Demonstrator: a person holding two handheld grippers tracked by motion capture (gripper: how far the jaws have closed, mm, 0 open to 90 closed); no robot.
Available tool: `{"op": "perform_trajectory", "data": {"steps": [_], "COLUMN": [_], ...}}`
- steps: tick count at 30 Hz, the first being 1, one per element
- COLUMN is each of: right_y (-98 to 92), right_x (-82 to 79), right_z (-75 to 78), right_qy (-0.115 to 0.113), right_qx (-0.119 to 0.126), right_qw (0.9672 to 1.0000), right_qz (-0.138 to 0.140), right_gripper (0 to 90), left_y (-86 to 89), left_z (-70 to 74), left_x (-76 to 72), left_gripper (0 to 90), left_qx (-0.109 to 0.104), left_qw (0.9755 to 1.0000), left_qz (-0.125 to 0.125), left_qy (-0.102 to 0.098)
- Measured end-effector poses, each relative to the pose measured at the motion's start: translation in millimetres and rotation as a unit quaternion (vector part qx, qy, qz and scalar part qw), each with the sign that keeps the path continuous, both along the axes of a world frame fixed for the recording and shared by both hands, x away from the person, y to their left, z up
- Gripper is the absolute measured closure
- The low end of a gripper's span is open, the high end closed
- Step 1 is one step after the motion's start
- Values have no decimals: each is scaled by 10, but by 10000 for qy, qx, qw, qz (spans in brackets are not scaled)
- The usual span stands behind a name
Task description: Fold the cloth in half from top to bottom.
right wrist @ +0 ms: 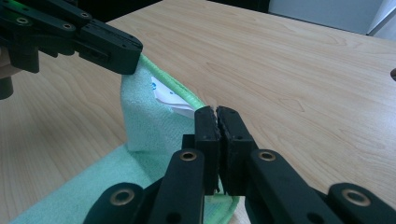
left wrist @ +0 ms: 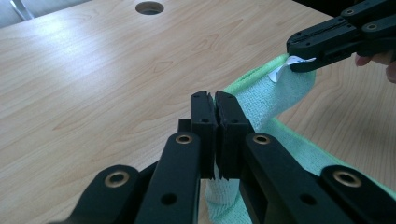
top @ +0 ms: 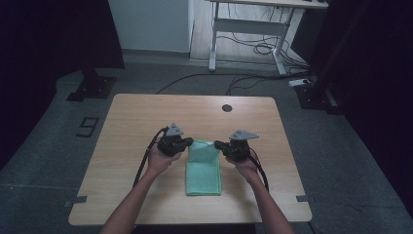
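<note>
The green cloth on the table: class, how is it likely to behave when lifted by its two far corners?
Probably floppy: the green cloth drapes between the left gripper and right gripper while its near part lies flat. Its fuzzy weave likely grips rather than slips. It looks light and unlikely to roll.

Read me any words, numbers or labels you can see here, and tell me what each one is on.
"9": a figure marked in dark tape on the floor, left of the table.
White label sewn on the green cloth: a small blue mark, too blurred to read.
Nothing readable on the left gripper or the right gripper.
</note>
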State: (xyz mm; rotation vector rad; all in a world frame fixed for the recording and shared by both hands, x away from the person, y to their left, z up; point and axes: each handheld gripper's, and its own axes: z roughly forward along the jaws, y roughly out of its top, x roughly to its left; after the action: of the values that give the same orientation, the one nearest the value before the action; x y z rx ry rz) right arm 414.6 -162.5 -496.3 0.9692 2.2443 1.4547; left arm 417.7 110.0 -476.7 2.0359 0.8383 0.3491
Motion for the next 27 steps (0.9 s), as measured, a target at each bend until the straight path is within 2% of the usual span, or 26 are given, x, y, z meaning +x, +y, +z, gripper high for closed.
{"op": "perform_trajectory", "data": {"steps": [7, 12, 18, 27], "right_y": [6, 3, -3, -2], "right_x": [-35, -127, -250, -293], "right_z": [50, 57, -18, -55], "right_qy": [-51, -80, -2, 47], "right_qx": [20, 49, -25, -3], "right_qw": [10000, 9999, 9997, 9995], "right_qz": [42, 132, 244, 298], "right_gripper": [865, 866, 868, 868], "left_y": [31, 54, 61, 76], "left_z": [25, 37, -14, -48], "left_x": [-33, -181, -361, -364], "left_gripper": [866, 867, 870, 871], "left_qx": [-47, -61, -69, -91], "left_qw": [10000, 9999, 9999, 9998], "left_qz": [-11, -79, -153, -145], "left_qy": [15, -34, -19, 111]}}
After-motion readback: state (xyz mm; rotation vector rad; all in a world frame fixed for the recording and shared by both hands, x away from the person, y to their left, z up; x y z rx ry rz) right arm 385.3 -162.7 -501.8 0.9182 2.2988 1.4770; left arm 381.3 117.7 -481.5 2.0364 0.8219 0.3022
